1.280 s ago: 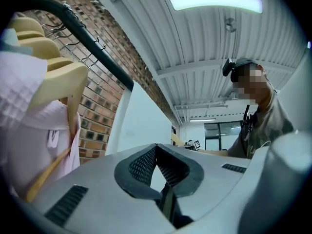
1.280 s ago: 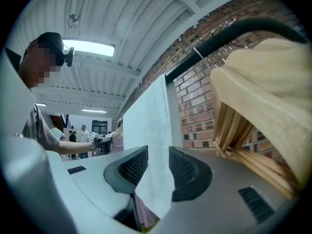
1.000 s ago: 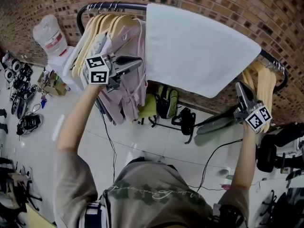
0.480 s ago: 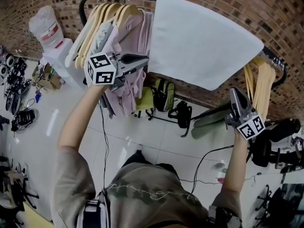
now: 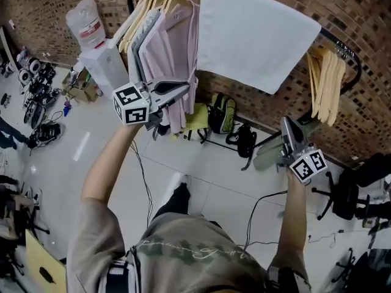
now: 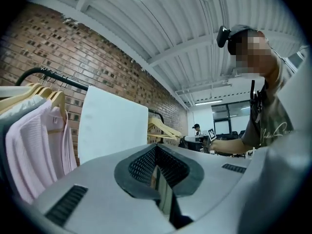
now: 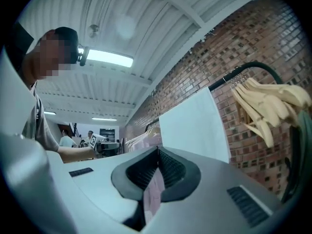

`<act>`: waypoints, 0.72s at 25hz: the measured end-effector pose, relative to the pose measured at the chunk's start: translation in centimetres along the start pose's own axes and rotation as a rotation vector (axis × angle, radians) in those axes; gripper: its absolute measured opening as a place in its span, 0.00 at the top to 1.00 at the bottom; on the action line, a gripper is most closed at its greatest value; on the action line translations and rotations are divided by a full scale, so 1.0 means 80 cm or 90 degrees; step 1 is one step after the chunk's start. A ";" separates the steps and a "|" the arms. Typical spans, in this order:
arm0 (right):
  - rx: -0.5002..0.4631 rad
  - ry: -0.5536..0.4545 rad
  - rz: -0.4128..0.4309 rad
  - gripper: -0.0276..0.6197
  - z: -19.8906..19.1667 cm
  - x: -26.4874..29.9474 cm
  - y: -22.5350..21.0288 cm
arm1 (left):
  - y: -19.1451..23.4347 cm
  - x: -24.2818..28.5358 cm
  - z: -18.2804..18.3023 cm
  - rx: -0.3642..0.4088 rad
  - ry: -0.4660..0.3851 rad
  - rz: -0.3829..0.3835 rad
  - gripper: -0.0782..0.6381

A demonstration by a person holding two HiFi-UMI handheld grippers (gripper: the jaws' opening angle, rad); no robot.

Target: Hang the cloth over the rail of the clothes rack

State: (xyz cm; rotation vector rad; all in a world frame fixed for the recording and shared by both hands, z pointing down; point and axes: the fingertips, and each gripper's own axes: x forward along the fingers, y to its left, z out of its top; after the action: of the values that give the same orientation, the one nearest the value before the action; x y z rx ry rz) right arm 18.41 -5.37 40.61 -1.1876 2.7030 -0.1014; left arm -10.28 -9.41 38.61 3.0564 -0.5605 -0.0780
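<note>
Left claw (image 5: 185, 88) pressed together on nothing, right claw (image 5: 286, 126) the same, both well below the rack. Up at twelve o'clock the white cloth (image 5: 256, 35) drapes over the rail (image 5: 328, 35), between pink garments (image 5: 174, 47) and bare hangers (image 5: 324, 84). Hanging looks done, with nothing left that I can see.

hidden | rail (image 5: 330, 36), middle stretch | covered by draped cloth (image 5: 256, 35)

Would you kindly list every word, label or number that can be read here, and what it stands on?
No text is legible.
Script print on the person's shirt: too blurred to read.
Label on the water bottle: too small to read.
Cubes on the left gripper and right gripper: square patterns only, no words.
</note>
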 end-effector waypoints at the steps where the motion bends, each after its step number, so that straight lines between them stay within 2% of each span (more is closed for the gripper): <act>1: 0.012 0.002 0.004 0.94 -0.007 -0.013 0.010 | -0.021 -0.005 -0.006 -0.006 0.008 0.007 0.88; 5: 0.024 0.001 0.007 0.94 -0.021 -0.058 0.051 | -0.096 -0.027 -0.017 0.000 0.030 0.025 0.88; 9: 0.054 -0.029 0.002 0.94 -0.022 -0.079 0.093 | -0.138 -0.051 -0.021 0.020 0.035 0.044 0.88; 13: 0.014 -0.026 -0.002 0.94 -0.021 -0.088 0.132 | -0.152 -0.062 -0.021 0.001 -0.008 0.073 0.88; 15: -0.002 -0.020 0.006 0.94 -0.018 -0.090 0.155 | -0.162 -0.067 -0.023 0.003 -0.020 0.070 0.88; 18: -0.068 -0.002 0.010 0.94 -0.012 -0.083 0.182 | -0.168 -0.068 -0.026 0.022 -0.013 0.053 0.88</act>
State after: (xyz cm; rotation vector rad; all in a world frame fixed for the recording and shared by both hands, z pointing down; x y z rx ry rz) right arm 12.11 9.35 40.51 -1.1939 2.7451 0.0472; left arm -10.47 5.10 40.32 3.0644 -0.6980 -0.0971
